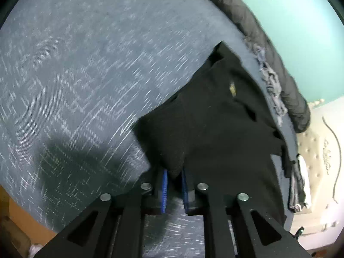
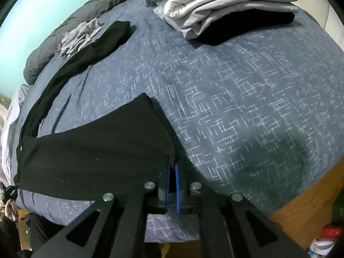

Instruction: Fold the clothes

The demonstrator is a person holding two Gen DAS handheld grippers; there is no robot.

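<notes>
A black garment (image 1: 215, 129) lies stretched over a blue patterned bedspread (image 1: 86, 75). My left gripper (image 1: 174, 172) is shut on one corner of it, the cloth pinched between the blue pads. In the right wrist view my right gripper (image 2: 171, 169) is shut on another corner of the same black garment (image 2: 96, 142). A long black part of it (image 2: 103, 40) trails to the far left over the bedspread (image 2: 236, 107). Both held corners sit slightly above the bed.
A stack of folded white, grey and black clothes (image 2: 232, 13) sits at the far side. A crumpled grey cloth (image 2: 79, 36) and a dark grey duvet roll (image 2: 71, 28) lie along the teal wall. The wooden bed edge (image 2: 301, 204) is at lower right.
</notes>
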